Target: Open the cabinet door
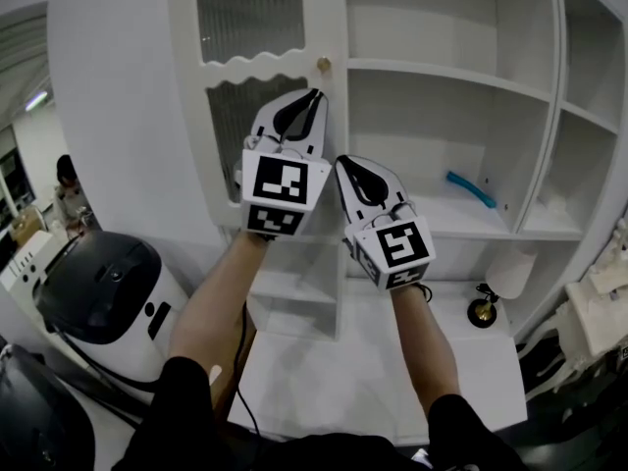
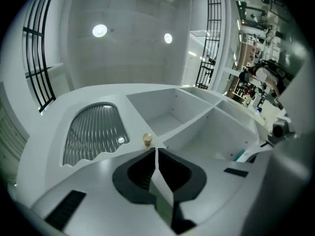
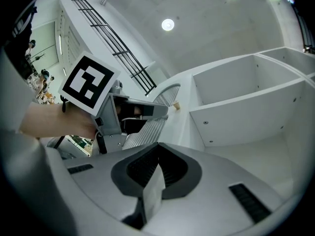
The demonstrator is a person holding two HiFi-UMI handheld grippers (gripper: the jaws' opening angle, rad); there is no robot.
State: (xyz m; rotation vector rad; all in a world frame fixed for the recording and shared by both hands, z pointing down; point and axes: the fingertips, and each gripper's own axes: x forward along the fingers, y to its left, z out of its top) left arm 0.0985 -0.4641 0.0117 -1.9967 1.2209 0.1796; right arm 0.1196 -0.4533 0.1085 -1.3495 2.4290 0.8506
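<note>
Far left: a white appliance (image 1: 110,297) with a black lid is shown only in the head view, low down and well apart from both grippers.
Cabinet door (image 1: 260,72): it is found on the cabinet's left side, flush with the frame, fitted with 2 ribbed glass panes (image 1: 250,13); a brass knob (image 1: 323,64) is set at its right edge.
Left gripper (image 1: 316,96): the jaws are pressed together with nothing between them; the tips are held just below the knob, apart from it.
Right gripper (image 1: 343,163): the jaws are pressed together and empty; it is held just beside the left gripper and lower, touching nothing.
Left gripper view: the knob is seen just beyond the closed tips.
Right gripper view: the left gripper and the left hand (image 3: 49,122) on it are seen from the side, with the knob farther off.
Open room: bare shelves (image 1: 442,72) lie open to the right of the door; a blue object (image 1: 471,188) is left on 1 shelf, well apart.
</note>
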